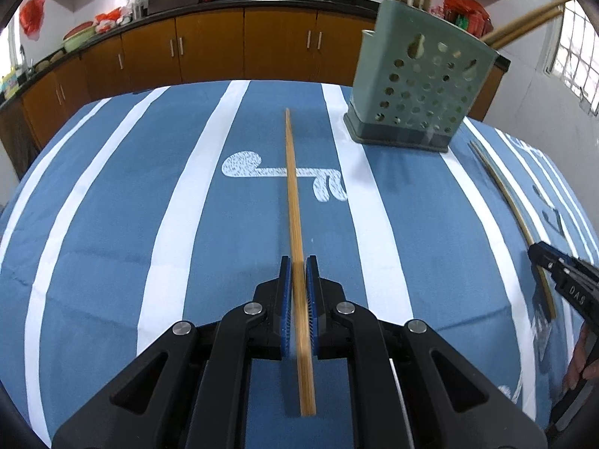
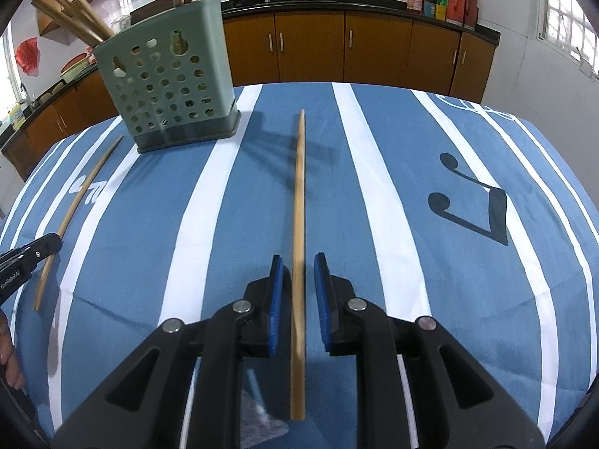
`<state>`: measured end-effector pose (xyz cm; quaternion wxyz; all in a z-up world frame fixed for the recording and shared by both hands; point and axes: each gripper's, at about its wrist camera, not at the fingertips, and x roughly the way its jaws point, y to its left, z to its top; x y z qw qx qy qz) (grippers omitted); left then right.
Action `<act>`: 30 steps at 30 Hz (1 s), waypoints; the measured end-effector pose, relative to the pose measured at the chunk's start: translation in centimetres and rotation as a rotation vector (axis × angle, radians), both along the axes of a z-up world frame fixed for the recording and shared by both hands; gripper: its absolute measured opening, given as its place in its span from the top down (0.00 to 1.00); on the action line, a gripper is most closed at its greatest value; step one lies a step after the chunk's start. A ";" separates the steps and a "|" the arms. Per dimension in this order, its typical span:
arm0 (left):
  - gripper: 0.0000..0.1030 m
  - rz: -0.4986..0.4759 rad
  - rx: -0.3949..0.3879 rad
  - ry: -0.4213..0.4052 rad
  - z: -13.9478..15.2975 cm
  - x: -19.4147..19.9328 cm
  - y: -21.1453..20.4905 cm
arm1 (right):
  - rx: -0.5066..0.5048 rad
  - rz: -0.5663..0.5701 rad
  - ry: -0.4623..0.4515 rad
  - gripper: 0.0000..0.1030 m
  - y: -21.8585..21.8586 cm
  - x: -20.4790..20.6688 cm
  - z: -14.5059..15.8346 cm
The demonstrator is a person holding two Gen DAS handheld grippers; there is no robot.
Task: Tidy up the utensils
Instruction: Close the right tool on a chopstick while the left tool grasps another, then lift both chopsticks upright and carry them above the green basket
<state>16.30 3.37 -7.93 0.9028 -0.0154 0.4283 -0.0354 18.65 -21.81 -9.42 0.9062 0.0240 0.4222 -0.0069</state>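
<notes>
Bamboo is the material of both chopsticks in play. The left tongs (image 1: 298,273) are closed on one chopstick (image 1: 294,202), the blue pads pressing its sides; the stick runs forward from the pads and its thick end sticks out behind them. The second chopstick (image 2: 298,224) lies between the pads of the right tongs (image 2: 298,273), but a gap shows on each side of it, so these tongs are not yet gripping; the stick looks to be resting on the tabletop (image 2: 374,187), which is covered by a blue cloth with white stripes.

The green holder (image 1: 415,86), full of round holes, stands ahead of the left tongs and to their right; seen from the right tongs it is ahead and to the left. Several chopsticks already stand in it.

The step in hand seems to be the pick-up of the pair. To do it well, the right tongs should close squarely, so that the stick does not roll out sideways. The grip sits near the thick end, so the long front part may swing when lifted; a slow lift is better. After that, each stick should be turned upright with its tip down, brought over the open top of the holder, and released only when the tip is inside.
</notes>
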 end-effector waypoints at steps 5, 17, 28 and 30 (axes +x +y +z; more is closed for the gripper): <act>0.92 -0.007 0.013 0.001 0.0 -0.2 -0.1 | 0.016 -0.004 0.003 0.92 -0.5 0.0 0.1; 0.93 0.000 -0.041 -0.091 4.5 -1.5 1.5 | 0.058 -0.025 -0.148 0.93 -2.1 -2.1 5.6; 0.93 0.000 -0.090 -0.274 11.1 -3.0 2.5 | 0.071 -0.026 -0.359 0.93 -2.5 -4.2 11.8; 0.93 0.000 -0.086 -0.296 11.9 -3.1 2.6 | 0.072 -0.022 -0.385 0.93 -2.4 -4.5 12.5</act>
